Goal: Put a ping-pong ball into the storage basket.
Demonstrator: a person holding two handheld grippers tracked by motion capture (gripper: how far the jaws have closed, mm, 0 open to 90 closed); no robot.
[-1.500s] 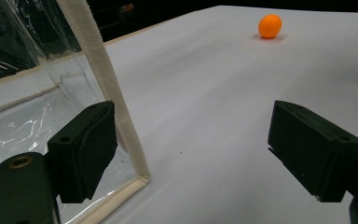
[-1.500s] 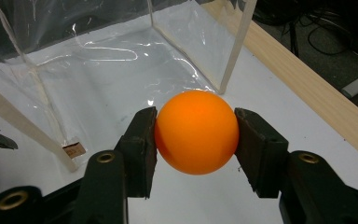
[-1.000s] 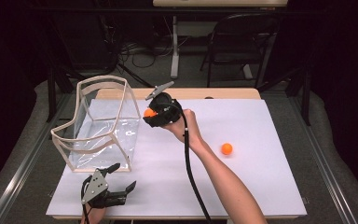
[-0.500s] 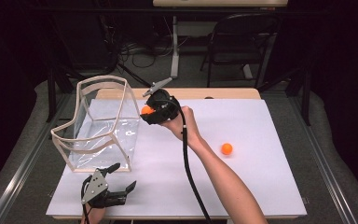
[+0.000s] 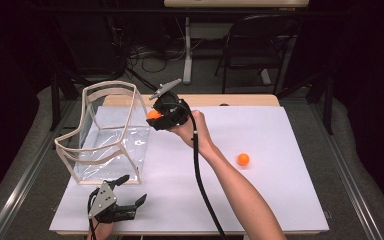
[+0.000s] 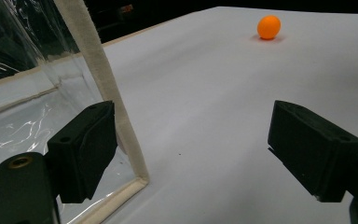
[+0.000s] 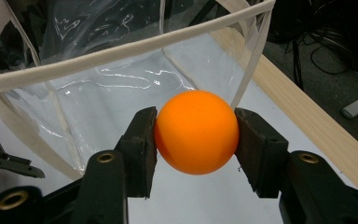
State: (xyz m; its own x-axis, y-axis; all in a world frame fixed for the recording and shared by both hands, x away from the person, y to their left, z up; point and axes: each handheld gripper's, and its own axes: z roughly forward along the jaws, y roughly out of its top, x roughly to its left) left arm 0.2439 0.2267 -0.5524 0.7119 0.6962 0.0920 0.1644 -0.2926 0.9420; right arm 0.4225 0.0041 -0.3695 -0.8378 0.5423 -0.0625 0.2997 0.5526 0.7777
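With the right hand-held gripper [image 7: 196, 140] pinching the orange ball [image 7: 196, 132] just outside the clear bag's [image 5: 105, 135] rim, an early release could bounce it across the desk [image 5: 280, 200].

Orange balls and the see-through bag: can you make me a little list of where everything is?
held ball: orange ball pinched in the right gripper, beside the bag's rim
loose ball: second orange ball lying on the white table
bag: clear bag, standing open
left gripper: left gripper open, resting by the bag's corner
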